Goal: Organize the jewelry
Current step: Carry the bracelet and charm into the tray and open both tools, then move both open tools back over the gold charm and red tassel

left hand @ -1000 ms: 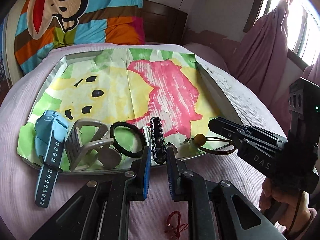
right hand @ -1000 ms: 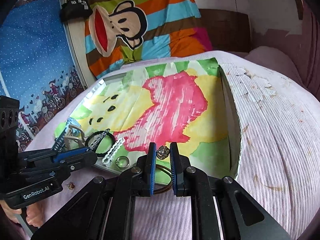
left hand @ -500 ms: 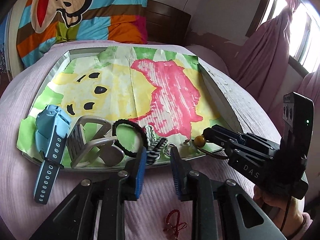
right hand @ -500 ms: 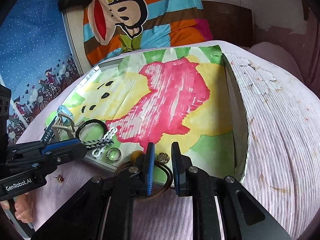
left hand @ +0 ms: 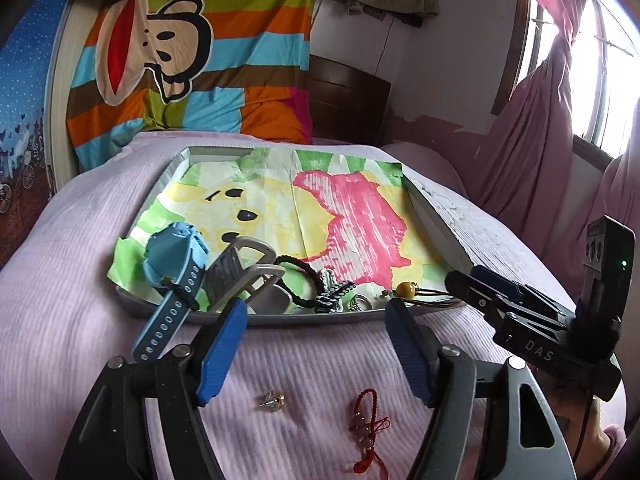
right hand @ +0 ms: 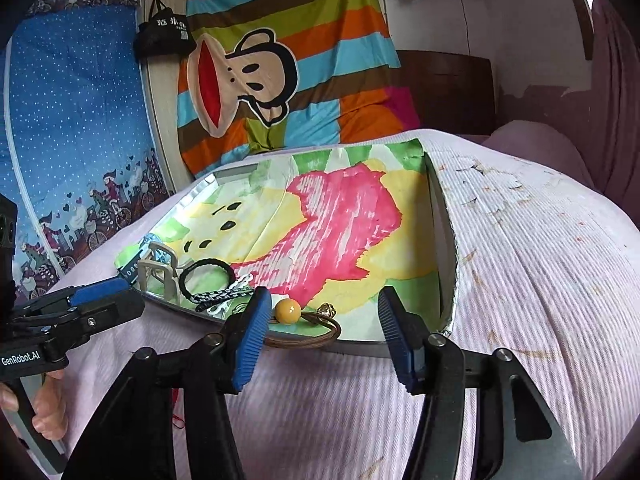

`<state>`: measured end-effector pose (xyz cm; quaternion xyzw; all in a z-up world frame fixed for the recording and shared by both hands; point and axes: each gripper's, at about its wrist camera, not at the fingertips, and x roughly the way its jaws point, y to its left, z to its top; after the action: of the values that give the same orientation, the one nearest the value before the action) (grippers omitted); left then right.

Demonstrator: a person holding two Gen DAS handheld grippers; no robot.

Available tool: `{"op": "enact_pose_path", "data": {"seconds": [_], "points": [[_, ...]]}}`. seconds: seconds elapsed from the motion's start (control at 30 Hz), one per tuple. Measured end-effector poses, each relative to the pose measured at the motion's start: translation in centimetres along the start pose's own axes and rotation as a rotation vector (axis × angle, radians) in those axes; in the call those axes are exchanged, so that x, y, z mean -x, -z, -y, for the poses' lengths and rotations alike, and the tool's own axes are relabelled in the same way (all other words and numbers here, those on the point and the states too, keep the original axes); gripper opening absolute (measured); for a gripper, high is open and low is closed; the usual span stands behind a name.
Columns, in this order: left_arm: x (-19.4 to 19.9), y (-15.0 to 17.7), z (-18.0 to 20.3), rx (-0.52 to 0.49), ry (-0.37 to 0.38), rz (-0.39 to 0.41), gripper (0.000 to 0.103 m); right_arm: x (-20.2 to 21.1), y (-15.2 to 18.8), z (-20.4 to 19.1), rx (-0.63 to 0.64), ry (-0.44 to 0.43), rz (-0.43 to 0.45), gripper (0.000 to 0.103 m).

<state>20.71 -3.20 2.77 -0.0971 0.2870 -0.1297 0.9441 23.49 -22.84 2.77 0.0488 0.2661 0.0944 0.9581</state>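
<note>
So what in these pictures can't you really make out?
- Small silver pieces at the tray's near edge, left wrist view: too small.
- Gold trinket on the bedspread: too small.
- Blue watch, right wrist view: mostly behind the grey buckles.
- Red charm: tail behind the left tool.

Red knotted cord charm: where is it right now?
Left wrist view: the red cord charm lies on the pink bedspread, outside the tray, beside the small earring, below the open left gripper.

Black tool (left hand: 316, 316), blue ribbed pads (left hand: 222, 354)
</note>
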Motion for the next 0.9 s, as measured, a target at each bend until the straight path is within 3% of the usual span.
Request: {"op": "enact_pose_path", "data": {"seconds": [0.23, 0.3, 0.5, 0.67, 0.9], "points": [[3.4, 1.1, -1.0, -0.014, -0.079, 0.119, 0.102, 4.2, 1.2, -1.1, -0.037, -0.009, 0.133, 0.078], [4.3, 1.4, -1.2, -0.021, -0.088, 0.15, 0.103, 5.4, 1.6, -1.4, -0.044, -0.016, 0.169, 0.089], [7.0, 2.3, -1.0, -0.081, -0.139, 0.23, 0.103, 8.8, 3.1, -2.9, -0.026, -0.022, 0.271, 0.102], [8.6, 3.3, -1.0, -0.116, -0.159, 0.266, 0.103, 10.8, 4.2, -4.5, 0.028, -0.014, 0.324, 0.102], [9.3, 4.4, -2.5, -0.116, -0.196, 0.243, 0.103, 12.9, 5.9, -5.8, 0.094, -0.013, 0.331, 0.102]]}}
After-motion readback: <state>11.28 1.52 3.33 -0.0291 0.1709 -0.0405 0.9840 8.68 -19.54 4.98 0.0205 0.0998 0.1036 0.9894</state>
